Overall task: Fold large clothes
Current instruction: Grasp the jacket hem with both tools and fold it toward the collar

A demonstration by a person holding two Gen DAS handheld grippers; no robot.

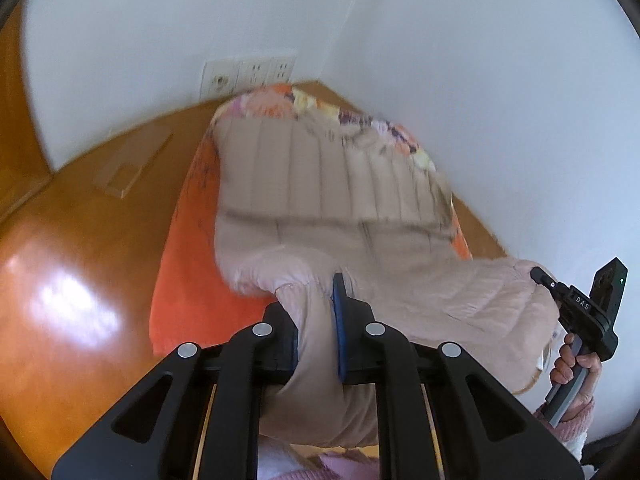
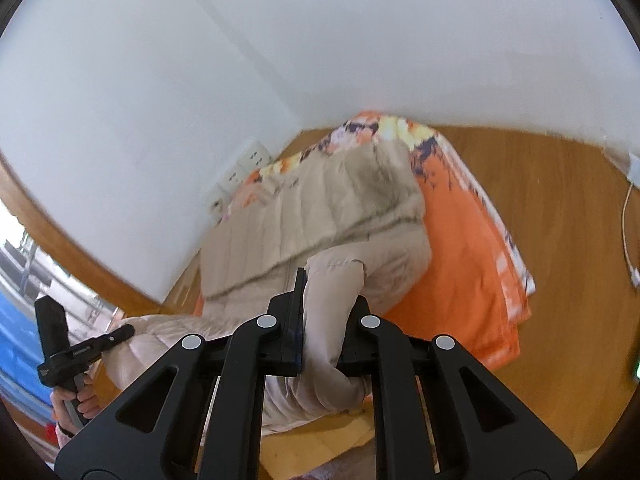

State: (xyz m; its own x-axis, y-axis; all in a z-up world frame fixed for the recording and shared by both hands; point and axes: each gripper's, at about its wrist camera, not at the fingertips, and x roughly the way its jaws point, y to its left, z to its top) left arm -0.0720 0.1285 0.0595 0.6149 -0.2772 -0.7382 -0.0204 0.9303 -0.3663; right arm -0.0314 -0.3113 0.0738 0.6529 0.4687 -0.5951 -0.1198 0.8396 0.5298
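Observation:
A beige quilted jacket (image 1: pixel 320 184) with a fur-trimmed hood lies over an orange floral mat (image 1: pixel 188 280) on the wooden floor. My left gripper (image 1: pixel 316 320) is shut on a bunched fold of the jacket near its lower edge. My right gripper (image 2: pixel 328 316) is shut on another fold of the jacket (image 2: pixel 304 216). Each gripper also shows in the other's view: the right one (image 1: pixel 538 276) at the jacket's right end, the left one (image 2: pixel 124 332) at its left end. The jacket's near edge is lifted between the two grippers.
White walls meet in a corner behind the mat, with a row of wall sockets (image 1: pixel 248 74). A flat wooden board (image 1: pixel 134 164) lies on the floor at left. A white cable and plug (image 2: pixel 634 240) lie at far right. The orange mat (image 2: pixel 472 272) extends right.

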